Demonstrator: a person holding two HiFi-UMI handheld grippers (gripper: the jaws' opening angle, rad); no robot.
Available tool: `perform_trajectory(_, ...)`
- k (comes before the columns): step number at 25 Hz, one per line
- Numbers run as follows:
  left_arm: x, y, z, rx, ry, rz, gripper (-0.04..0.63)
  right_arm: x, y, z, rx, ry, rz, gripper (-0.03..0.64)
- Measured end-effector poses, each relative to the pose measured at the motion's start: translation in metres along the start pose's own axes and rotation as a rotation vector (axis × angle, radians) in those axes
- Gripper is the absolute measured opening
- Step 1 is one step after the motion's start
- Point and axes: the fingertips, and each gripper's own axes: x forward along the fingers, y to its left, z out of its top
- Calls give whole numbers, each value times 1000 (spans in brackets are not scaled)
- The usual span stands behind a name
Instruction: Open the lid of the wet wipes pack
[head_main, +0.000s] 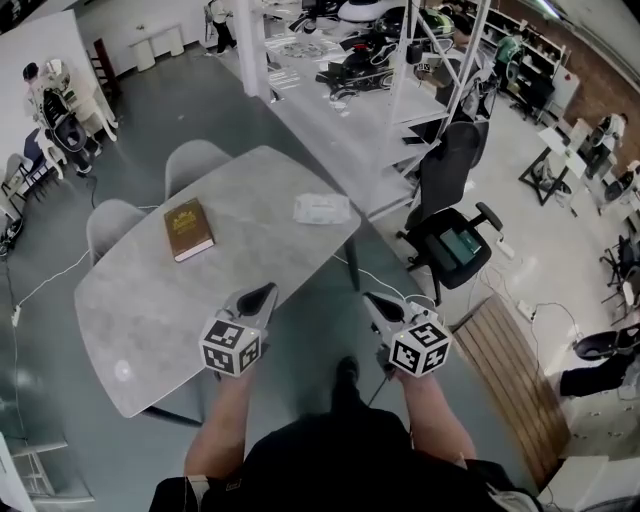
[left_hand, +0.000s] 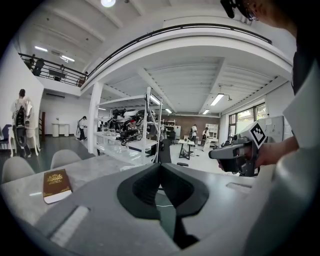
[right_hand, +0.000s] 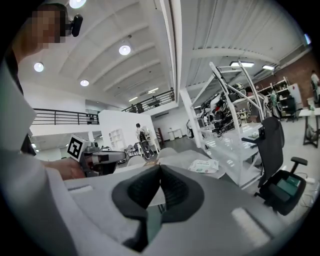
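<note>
on the far side of the table (head_main: 150, 300), the wet wipes pack (head_main: 322, 208) lay flat, a book (head_main: 188, 228) to its left. we held the left gripper (head_main: 268, 291) and right gripper (head_main: 369, 299) well apart from it, each clenched on nothing. we judged no step done: reaching, steadying the pack and lifting its lid remained.

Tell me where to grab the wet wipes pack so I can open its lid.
The wet wipes pack lies flat on the table, so probably come from above: pin one end, pinch the lid's free edge. The lid itself is too small to make out.
</note>
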Motion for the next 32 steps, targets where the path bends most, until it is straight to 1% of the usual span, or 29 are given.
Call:
perform_trajectory(4, 61, 14, 5, -16, 44, 21, 11, 38, -54, 10, 27, 30, 49, 2)
perform_trajectory(7, 107, 16, 15, -13, 71, 22, 11, 60, -90, 22, 35, 48, 89, 2)
perform_trajectory(10, 147, 13, 30, 1, 72, 13, 11, 75, -121, 33, 28, 64, 119, 2)
perform_trajectory(14, 179, 10, 37, 13, 75, 10, 11, 87, -147, 40, 20, 85, 142, 2)
perform_trajectory(18, 194, 24, 32, -11, 92, 19, 11, 97, -162, 43, 29, 100, 146, 2)
perform_trajectory(23, 210, 49, 34, -15, 87, 4, 11, 121, -177, 43, 35, 125, 113, 2)
perform_trajectory(29, 216, 92, 44, -25, 60, -28, 11, 167, -163, 60, -11, 154, 106, 2)
perform_trajectory(32, 216, 111, 40, -30, 60, -50, 11, 193, -154, 68, -45, 168, 97, 2)
